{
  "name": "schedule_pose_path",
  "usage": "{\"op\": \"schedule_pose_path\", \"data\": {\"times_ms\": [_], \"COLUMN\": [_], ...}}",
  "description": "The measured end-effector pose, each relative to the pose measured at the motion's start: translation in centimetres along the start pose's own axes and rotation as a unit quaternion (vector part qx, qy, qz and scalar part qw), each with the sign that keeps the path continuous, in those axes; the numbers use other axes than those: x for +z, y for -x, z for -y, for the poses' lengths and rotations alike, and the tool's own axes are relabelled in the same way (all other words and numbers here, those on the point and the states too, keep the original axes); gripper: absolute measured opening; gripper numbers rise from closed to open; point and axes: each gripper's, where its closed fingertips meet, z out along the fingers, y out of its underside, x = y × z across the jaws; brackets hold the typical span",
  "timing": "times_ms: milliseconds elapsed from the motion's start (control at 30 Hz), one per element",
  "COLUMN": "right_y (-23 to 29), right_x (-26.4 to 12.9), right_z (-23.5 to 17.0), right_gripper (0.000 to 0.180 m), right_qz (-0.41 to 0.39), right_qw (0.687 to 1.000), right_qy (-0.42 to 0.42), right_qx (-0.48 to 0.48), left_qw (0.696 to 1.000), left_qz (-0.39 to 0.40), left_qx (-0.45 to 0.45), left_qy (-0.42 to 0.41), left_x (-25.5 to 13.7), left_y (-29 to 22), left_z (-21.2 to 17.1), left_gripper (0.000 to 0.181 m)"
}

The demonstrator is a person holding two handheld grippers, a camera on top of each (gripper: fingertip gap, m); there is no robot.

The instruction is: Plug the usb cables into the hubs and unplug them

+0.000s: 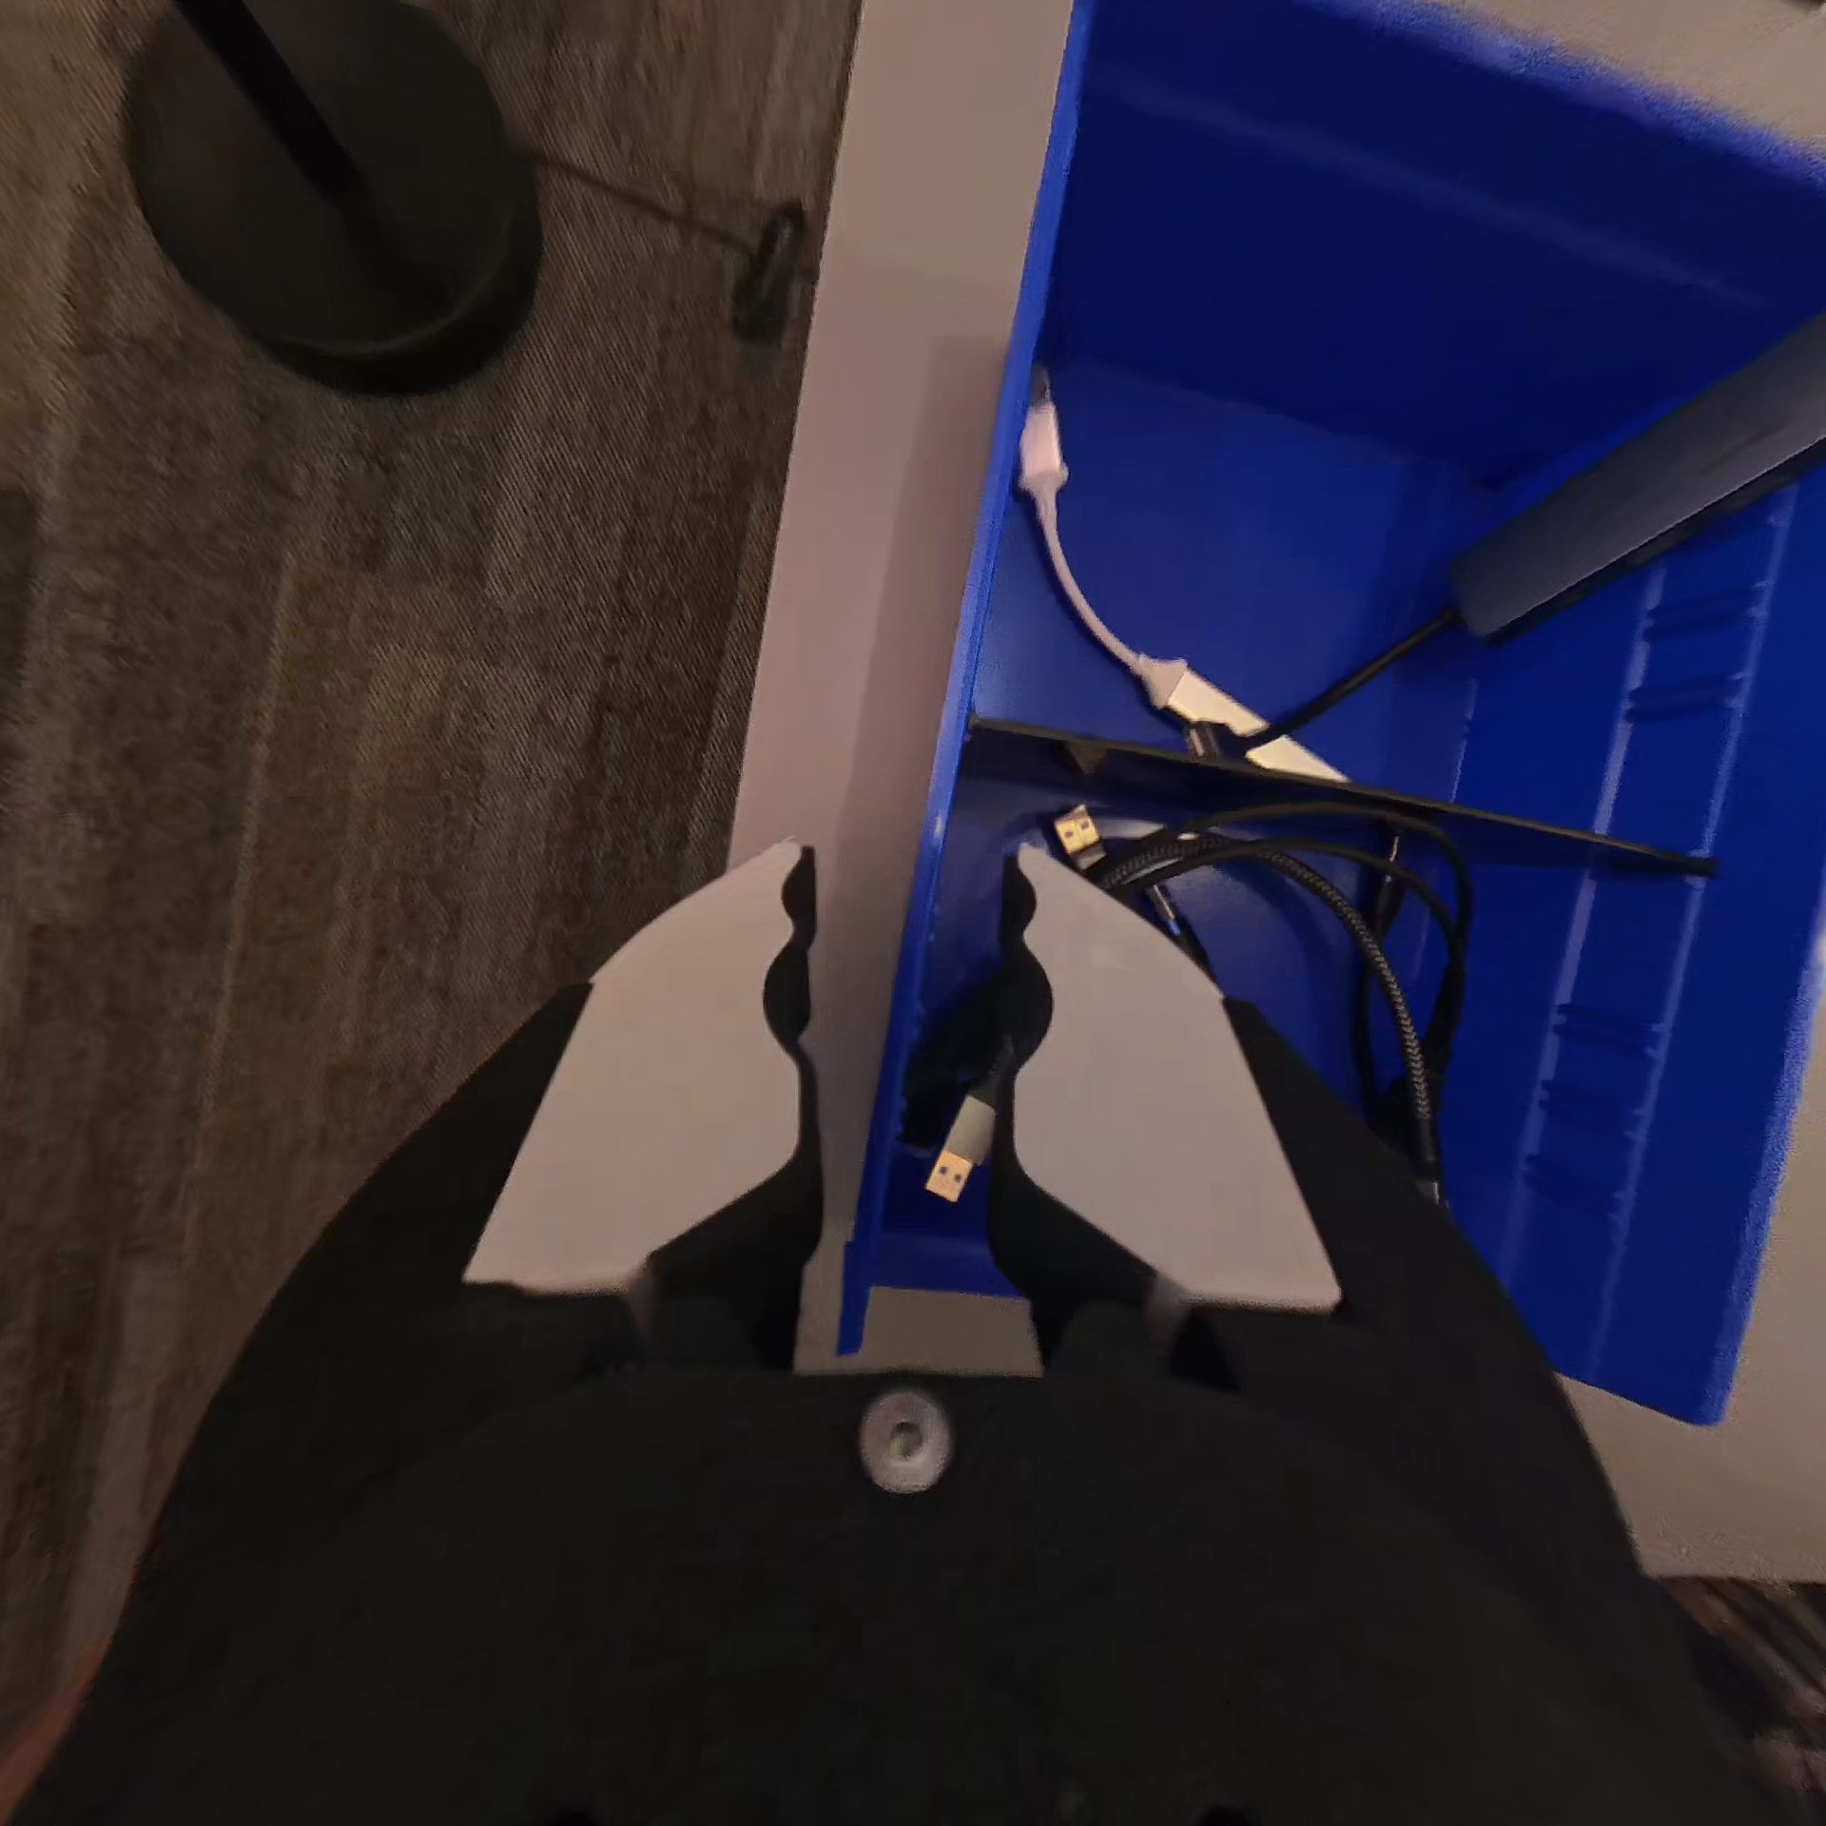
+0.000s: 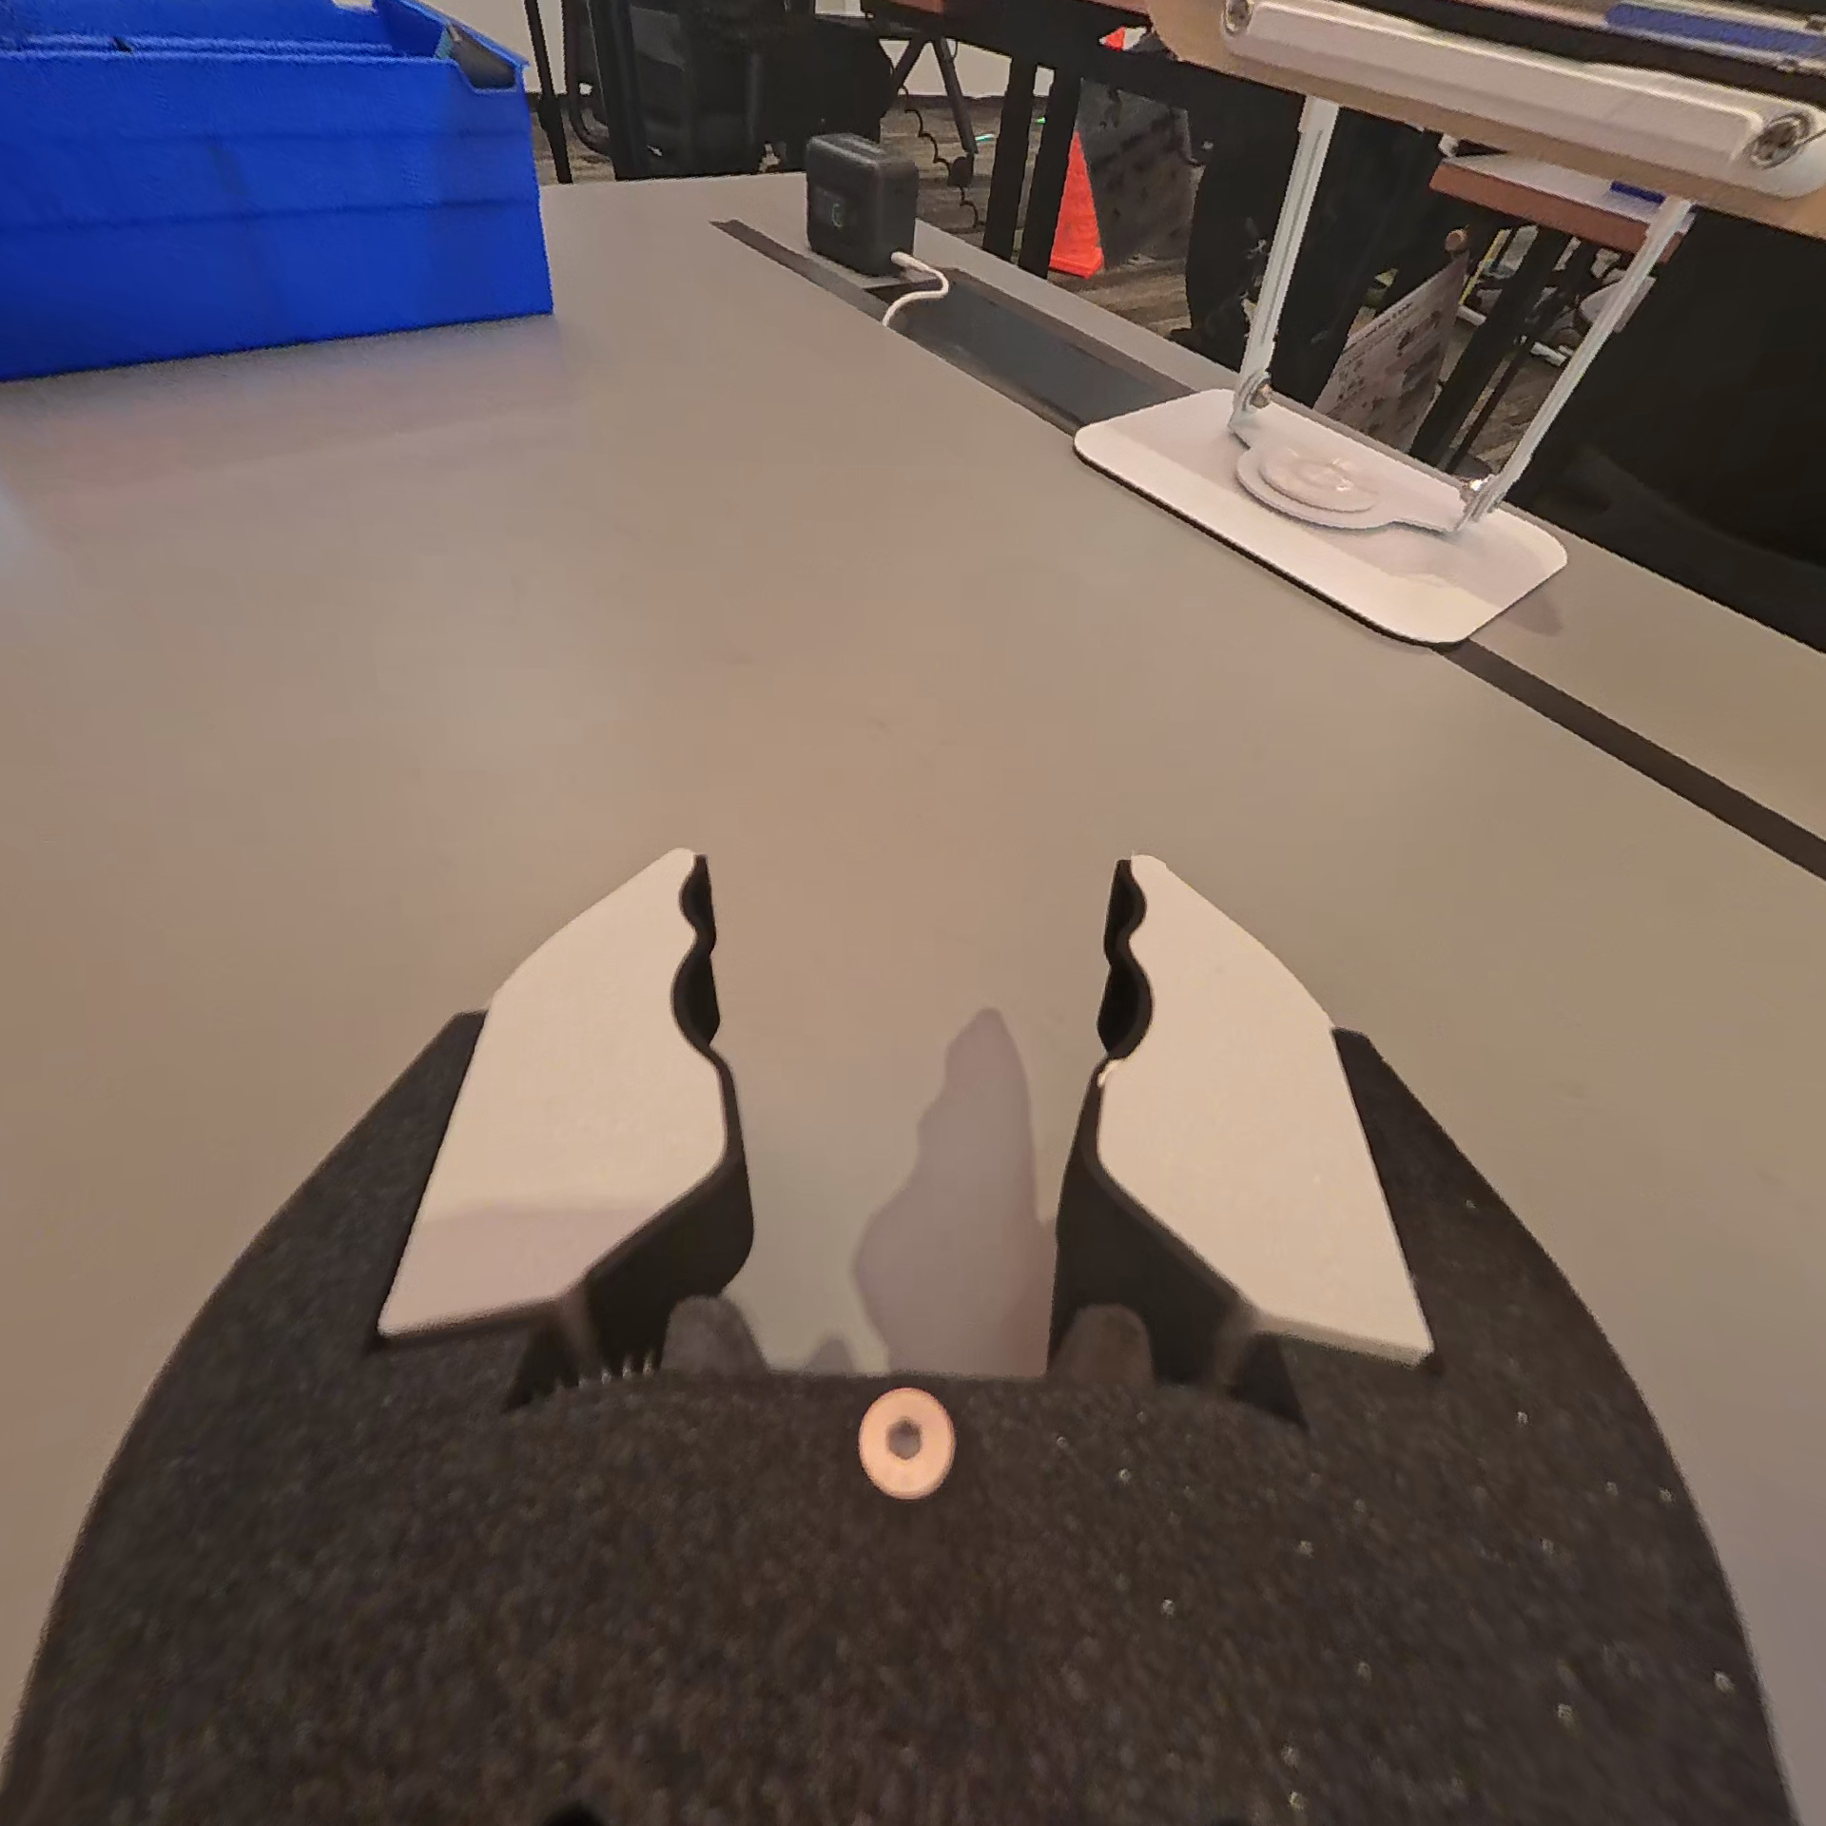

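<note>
Black braided USB cables (image 1: 1383, 949) with gold-tipped plugs lie coiled at centre frame in a blue plastic bin (image 1: 1285, 296), under the left gripper (image 1: 907, 870), jaws parted, empty. A grey hub (image 1: 1620, 494), apparently, rests upper right. The right gripper (image 2: 911, 870) gapes over a grey table (image 2: 692, 593).

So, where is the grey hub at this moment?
In the left wrist view, the grey hub leans in the far compartment of the blue bin, on its right side, beyond the black divider.

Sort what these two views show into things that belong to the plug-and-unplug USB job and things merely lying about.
Belongs to the job:
blue bin
braided USB cables
silver USB plug
grey hub
white adapter
left gripper
right gripper

Just lying about:
white stand
small black box
orange cone
round black base
</note>
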Motion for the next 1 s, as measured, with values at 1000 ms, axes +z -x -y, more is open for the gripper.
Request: {"op": "schedule_pose_path", "data": {"times_ms": [1000], "right_y": [0.1], "right_x": [-0.1], "right_z": [-0.2], "right_gripper": [0.072], "right_qz": [0.011], "right_qw": [1.0], "right_qy": [0.005], "right_qx": [-0.004], "left_qw": [0.985], "left_qz": [-0.1], "left_qx": [0.14], "left_qy": [-0.024], "left_x": [2.3], "left_y": [-14.8], "left_z": [4.3], "left_gripper": [0.05]}}
